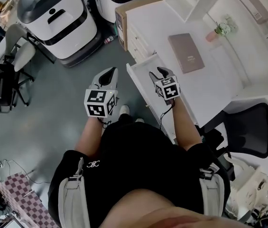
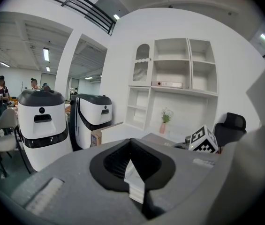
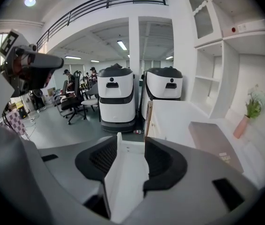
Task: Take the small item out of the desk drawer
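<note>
One small white item point(image 2: 135, 181) sits pinched in the left hand-held gripper point(image 1: 107, 75), beside the drawer point(image 1: 142, 80); right hand-held gripper point(image 3: 131, 150) gapes.

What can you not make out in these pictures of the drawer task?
1. Drawer inside: head view, the right gripper covers part; right gripper view shows only a strip between its open jaws.
2. White piece in the left gripper: left gripper view, the jaws hide most, so its kind is unclear.
3. Book print: head view, too small.
</note>
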Motion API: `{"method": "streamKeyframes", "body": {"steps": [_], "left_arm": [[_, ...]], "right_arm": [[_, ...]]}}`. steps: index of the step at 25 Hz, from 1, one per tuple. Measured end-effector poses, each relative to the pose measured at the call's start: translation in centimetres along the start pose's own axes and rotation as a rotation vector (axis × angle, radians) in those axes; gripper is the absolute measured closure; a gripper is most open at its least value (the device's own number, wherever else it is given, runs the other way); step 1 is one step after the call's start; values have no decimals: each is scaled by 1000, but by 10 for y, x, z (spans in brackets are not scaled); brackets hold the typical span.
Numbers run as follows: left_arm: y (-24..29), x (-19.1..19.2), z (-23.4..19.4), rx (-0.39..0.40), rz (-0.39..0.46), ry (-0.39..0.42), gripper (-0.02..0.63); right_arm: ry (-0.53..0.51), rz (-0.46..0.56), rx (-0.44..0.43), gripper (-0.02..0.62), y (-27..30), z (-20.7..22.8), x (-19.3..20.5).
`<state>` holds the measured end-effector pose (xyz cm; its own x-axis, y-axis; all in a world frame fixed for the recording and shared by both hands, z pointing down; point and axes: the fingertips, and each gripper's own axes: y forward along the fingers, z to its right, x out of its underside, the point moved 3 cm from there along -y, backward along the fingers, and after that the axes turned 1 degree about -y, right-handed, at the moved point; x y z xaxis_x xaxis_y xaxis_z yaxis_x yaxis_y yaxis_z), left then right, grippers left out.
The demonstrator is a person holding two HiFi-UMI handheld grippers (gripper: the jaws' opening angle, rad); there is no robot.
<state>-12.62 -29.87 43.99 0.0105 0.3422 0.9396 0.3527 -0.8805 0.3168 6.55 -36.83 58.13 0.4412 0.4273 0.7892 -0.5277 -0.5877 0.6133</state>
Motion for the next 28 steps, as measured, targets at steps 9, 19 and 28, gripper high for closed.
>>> {"method": "streamKeyframes", "body": {"steps": [9, 19, 28], "left_arm": [[-1, 15, -33, -56, -30, -31, 592], [8, 29, -62, -97, -72, -66, 592], [33, 35, -89, -119, -109, -82, 592]], "right_arm": [[-86, -160, 50, 423, 57, 8, 46], [-156, -289, 69, 423, 100, 22, 79], [-173, -415, 84, 423, 147, 37, 105]]}}
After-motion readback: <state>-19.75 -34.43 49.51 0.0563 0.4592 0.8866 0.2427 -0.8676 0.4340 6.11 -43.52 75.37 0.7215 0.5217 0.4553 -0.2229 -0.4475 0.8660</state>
